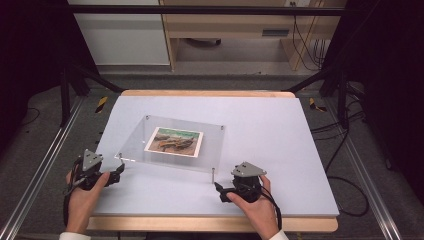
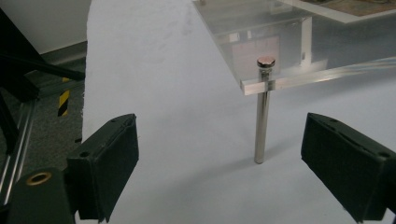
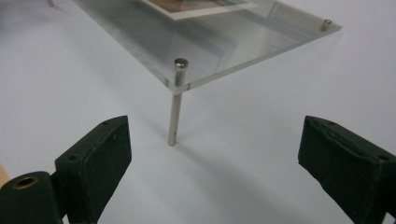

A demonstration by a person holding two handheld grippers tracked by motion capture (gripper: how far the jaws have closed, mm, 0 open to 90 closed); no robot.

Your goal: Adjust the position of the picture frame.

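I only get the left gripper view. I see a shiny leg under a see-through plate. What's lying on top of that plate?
Observer: A picture of brownish boats lies in the middle of the clear plate.
Operator: How many legs hold it up?
Observer: Four metal legs, one at each corner; the near right one stands just ahead of the right gripper.
Operator: Is that gripper grabbing it?
Observer: No, its jaws stand open, with the leg ahead of them, untouched.
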